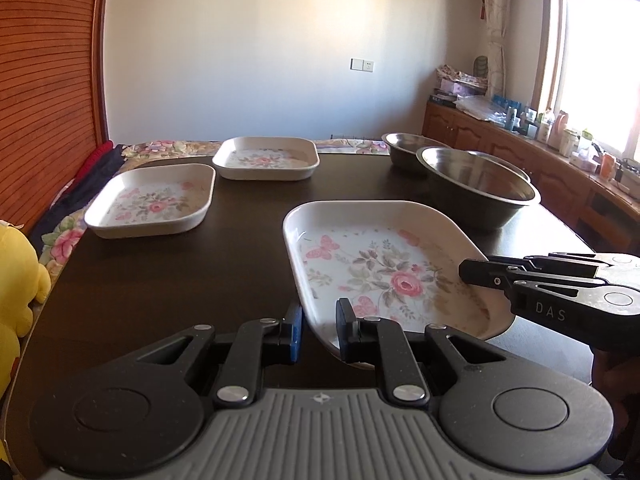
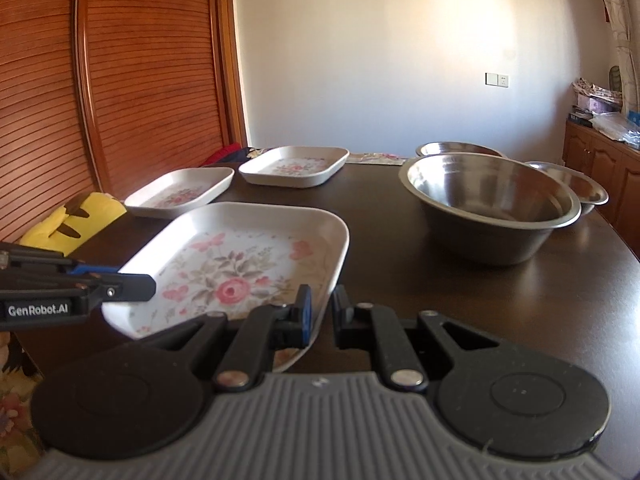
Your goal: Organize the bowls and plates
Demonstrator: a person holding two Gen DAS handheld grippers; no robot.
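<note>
A square cream plate with a pink rose print point(image 1: 384, 276) point(image 2: 236, 276) hangs tilted just above the dark table, held from two sides. My left gripper point(image 1: 320, 328) is shut on its near left rim, and my right gripper point(image 2: 321, 314) is shut on its near right rim. Each gripper's fingers show in the other's view point(image 1: 480, 276) point(image 2: 128, 284). Two matching floral plates point(image 1: 152, 200) point(image 1: 266, 160) lie separately at the far left. A large steel bowl point(image 1: 476, 188) point(image 2: 492, 204) stands at the right with a second bowl point(image 1: 412, 148) behind it and a third point(image 2: 576, 188) beside it.
The dark wooden table point(image 1: 180, 280) has bare surface between the plates and bowls. A yellow plush toy point(image 1: 16, 276) point(image 2: 76, 220) sits off the left edge. A slatted wooden wall stands left, and a cluttered cabinet point(image 1: 520, 148) runs along the right under a window.
</note>
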